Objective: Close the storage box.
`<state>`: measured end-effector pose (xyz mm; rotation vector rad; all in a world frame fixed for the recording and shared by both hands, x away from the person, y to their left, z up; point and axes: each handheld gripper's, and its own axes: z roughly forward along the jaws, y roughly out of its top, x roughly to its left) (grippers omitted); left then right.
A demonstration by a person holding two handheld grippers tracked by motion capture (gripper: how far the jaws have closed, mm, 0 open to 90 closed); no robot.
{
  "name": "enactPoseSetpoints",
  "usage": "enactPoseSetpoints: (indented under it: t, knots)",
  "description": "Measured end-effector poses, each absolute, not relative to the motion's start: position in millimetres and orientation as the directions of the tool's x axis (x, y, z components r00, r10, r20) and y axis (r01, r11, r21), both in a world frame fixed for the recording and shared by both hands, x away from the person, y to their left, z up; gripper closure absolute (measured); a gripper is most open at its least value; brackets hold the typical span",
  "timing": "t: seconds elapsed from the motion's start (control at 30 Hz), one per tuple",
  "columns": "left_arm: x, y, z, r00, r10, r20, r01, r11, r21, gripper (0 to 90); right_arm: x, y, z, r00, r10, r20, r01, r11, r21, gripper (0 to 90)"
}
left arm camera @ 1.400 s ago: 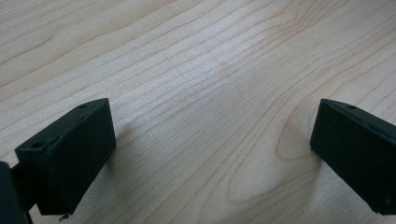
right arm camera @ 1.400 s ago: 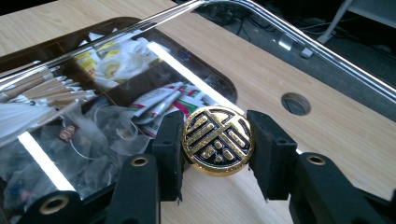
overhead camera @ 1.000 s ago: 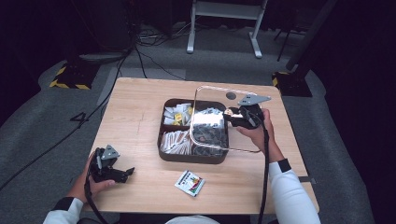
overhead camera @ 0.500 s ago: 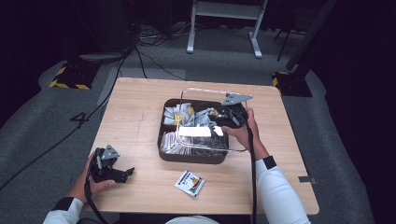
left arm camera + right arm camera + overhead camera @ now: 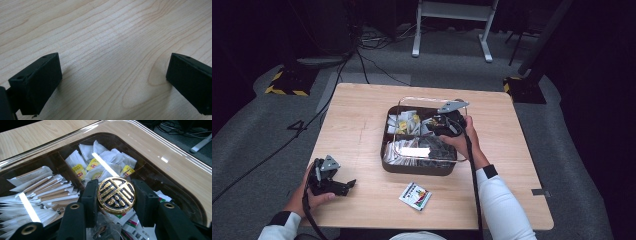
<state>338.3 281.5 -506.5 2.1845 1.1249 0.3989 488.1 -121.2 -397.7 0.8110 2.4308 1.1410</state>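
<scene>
A dark brown compartment box stands mid-table, holding tea bags, paper sticks and sachets. Over it lies a clear lid, nearly level with the box top. My right gripper is shut on the lid's round gold-and-black knob, one black finger on each side. The lid's clear rim arcs around the box's far edge. My left gripper rests open on the bare wood at the front left, its jaws wide apart with nothing between them.
A small colourful packet lies on the table in front of the box. The wooden table has bare room left and right of the box. Cables and a white stand's legs sit on the grey floor beyond.
The right gripper has lowered the lid from a raised, tilted hold down and leftward until it lies flat over the box. The left gripper has not moved.
</scene>
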Motion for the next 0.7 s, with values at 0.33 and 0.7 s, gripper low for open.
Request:
enactPoseSetpoints:
  t: [0.33,0.7]
  knots:
    - [338.3,281.4,-506.6,0.587,0.809,-0.021,0.613,-0.428,0.665,0.5,492.5,-104.5,-409.5,-0.792,0.609,-0.046,0.362,0.530,0.767,58.6]
    - [338.3,281.4,-506.6,0.587,0.809,-0.021,0.613,-0.428,0.664,0.5,496.6,-90.4,-421.7,-0.795,0.604,-0.053,0.372,0.554,0.745,58.6]
